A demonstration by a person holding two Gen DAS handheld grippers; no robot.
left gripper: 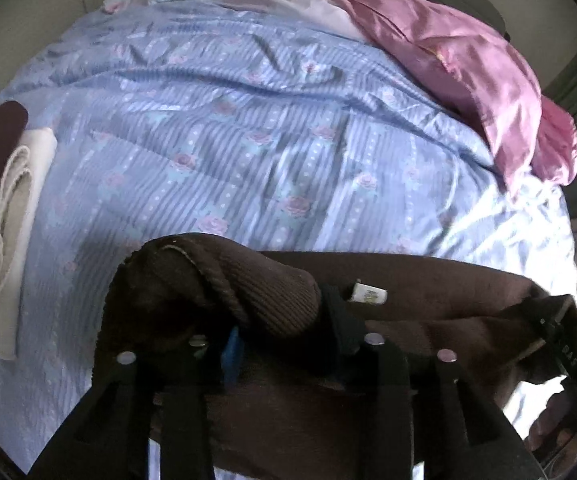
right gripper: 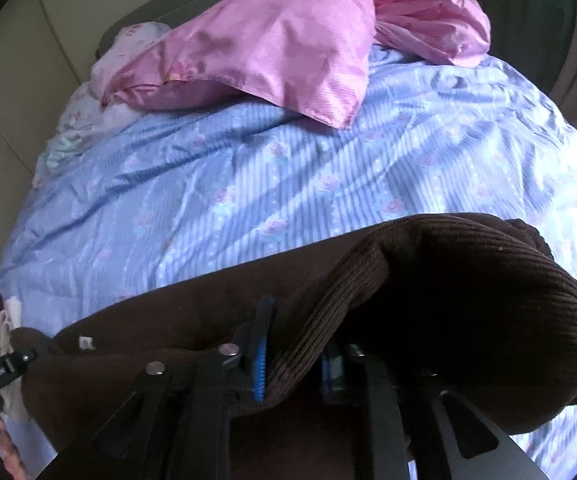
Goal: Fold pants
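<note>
Dark brown ribbed pants (left gripper: pixel 272 296) hang stretched between my two grippers above a blue floral bedspread (left gripper: pixel 248 152). My left gripper (left gripper: pixel 284 344) is shut on the ribbed waistband at one corner. My right gripper (right gripper: pixel 296 364) is shut on the waistband (right gripper: pixel 428 280) at the other corner. A white label (left gripper: pixel 368 293) shows inside the waistband. The right gripper's tip (left gripper: pixel 560 344) shows at the far right of the left wrist view, and the left gripper's tip (right gripper: pixel 4 372) at the far left of the right wrist view.
A pink satin pillow (right gripper: pixel 272 52) and pink cloth (right gripper: pixel 436 24) lie at the head of the bed (right gripper: pixel 208 184). A folded cream garment (left gripper: pixel 4 220) and a dark one (left gripper: pixel 2 124) lie at the left edge. Beige wall behind.
</note>
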